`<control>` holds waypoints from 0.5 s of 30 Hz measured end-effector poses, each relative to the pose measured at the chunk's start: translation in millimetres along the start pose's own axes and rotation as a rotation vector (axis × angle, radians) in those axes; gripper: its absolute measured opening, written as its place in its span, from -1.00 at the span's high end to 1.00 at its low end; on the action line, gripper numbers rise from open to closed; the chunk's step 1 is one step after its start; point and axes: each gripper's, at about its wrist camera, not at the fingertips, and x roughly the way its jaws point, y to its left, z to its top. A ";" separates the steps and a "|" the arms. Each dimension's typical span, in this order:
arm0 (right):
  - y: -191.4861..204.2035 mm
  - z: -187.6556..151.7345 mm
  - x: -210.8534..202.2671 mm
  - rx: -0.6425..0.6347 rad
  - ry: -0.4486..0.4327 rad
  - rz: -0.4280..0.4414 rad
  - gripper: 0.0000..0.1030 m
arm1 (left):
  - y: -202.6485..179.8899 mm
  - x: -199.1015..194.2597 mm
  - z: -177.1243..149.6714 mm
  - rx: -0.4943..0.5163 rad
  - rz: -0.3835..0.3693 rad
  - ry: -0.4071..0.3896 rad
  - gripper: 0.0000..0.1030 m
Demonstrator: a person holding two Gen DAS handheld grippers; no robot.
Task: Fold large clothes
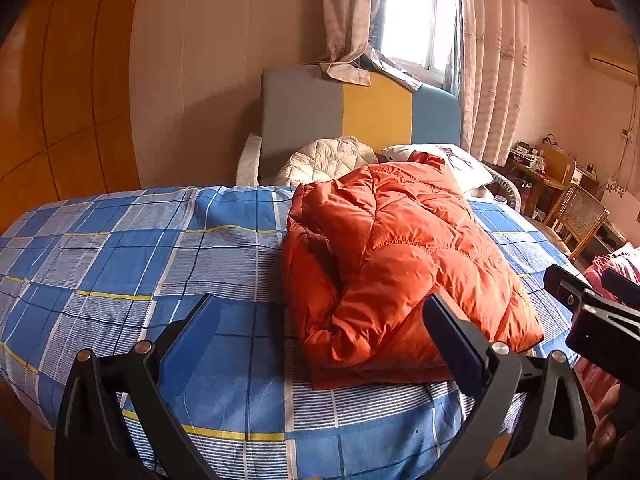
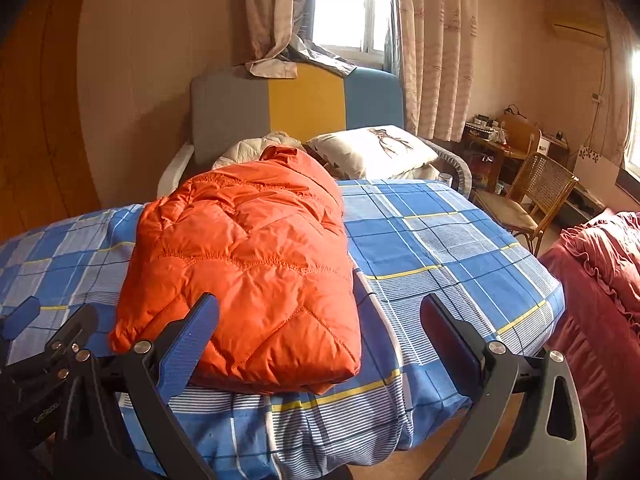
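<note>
Both spread grippers, left gripper point(image 1: 320, 320) and right gripper point(image 2: 320, 320), above folded orange jacket point(image 2: 248, 264).

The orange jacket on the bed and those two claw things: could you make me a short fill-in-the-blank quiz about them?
1. The jacket lies folded on a bed sheet checked white, yellow and ____.
2. Both the left gripper and the right gripper have their jaws ____.
3. The pillow lies at the ____ end of the bed from the grippers.

Missing words: blue; open; far
</note>
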 end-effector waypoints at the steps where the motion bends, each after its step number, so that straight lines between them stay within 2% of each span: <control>1: -0.5 0.1 -0.8 0.001 -0.001 -0.003 -0.94 | 0.5 -1.9 -0.1 -0.004 0.001 -0.003 -0.96; 6: 0.8 -4.7 -5.5 -0.006 0.011 0.004 -0.94 | -2.0 -12.3 -0.3 -0.005 0.023 -0.018 -0.96; 15: -9.8 -15.7 -11.0 -0.005 0.021 -0.041 -0.94 | -15.9 -21.4 -8.5 0.037 0.031 -0.025 -0.96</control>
